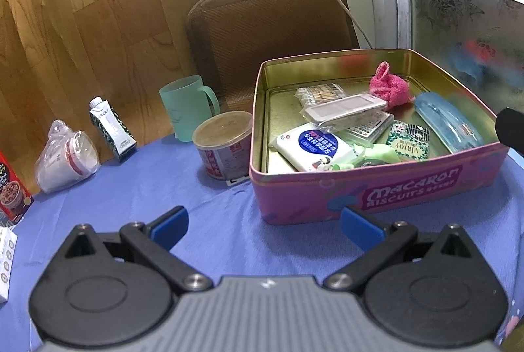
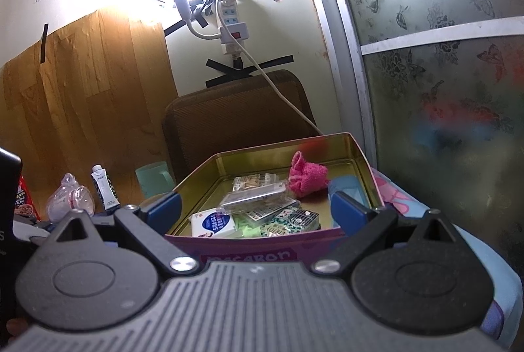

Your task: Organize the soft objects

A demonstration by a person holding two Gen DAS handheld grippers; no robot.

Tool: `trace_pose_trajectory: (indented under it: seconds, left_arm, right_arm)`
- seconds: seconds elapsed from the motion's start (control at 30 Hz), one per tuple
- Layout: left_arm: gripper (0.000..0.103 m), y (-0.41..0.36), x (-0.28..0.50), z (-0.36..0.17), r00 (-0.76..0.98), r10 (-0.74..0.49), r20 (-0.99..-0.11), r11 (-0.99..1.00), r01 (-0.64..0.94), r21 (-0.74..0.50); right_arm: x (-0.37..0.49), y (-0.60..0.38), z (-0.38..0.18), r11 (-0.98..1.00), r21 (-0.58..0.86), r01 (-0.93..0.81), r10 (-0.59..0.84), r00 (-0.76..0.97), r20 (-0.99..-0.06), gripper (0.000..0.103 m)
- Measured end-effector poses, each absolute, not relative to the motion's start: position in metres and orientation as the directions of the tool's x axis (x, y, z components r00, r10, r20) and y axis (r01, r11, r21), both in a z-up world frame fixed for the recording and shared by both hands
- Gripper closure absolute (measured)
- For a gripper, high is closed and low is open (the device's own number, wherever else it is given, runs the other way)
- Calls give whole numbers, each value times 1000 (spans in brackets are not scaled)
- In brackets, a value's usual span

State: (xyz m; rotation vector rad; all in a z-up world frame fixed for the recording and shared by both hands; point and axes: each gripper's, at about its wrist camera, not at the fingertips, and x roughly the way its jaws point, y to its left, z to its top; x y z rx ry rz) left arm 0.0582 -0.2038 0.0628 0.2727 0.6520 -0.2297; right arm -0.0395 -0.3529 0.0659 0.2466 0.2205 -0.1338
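A pink biscuit tin [image 1: 376,188] [image 2: 249,242] stands open on the blue cloth. Inside lie a pink knitted cloth [image 1: 389,86] [image 2: 308,176], a white tissue pack [image 1: 311,145] [image 2: 213,222], a green soft wrap [image 1: 373,153], a clear flat case [image 1: 344,107] [image 2: 255,198], a blue case [image 1: 448,126] and a green sachet [image 1: 407,144]. My left gripper [image 1: 262,227] is open, hovering over the cloth just in front of the tin's near left corner, with nothing between its fingers. My right gripper [image 2: 255,211] is open and held above the tin's near wall, empty.
Left of the tin stand a lidded round tub [image 1: 224,144], a green mug [image 1: 186,106], a small carton [image 1: 111,129] and a bagged cup [image 1: 65,155]. A red box [image 1: 11,188] sits at the left edge. A brown cushion [image 1: 271,24] leans behind; a glass door [image 1: 465,8] is right.
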Motion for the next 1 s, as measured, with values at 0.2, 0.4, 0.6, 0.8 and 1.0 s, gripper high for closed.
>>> trace_pose_trajectory:
  seconds: [0.2,0.4,0.6,0.8,1.0]
  left_arm:
    - [0,-207,63,62,766,-129,-630,937,302,174]
    - [0,-211,66,62,761,-132,-635,936,306,172]
    - [0,-214,68,61,757,-133,-639,935,310,172]
    - [0,-217,70,61,754,-137,-642,934,315,171]
    - [0,-221,72,60,749,-141,-647,933,319,166]
  right_arm:
    - [-32,-359,63,958,237,164,-106,966,-236,4]
    - [-30,-362,63,955,245,166,-109,967,-231,4]
    - [-28,-364,63,955,248,164,-107,968,-229,4]
    - [-26,-367,62,952,254,170,-111,967,-228,4]
    - [-25,-369,61,950,260,174,-114,967,-230,4]
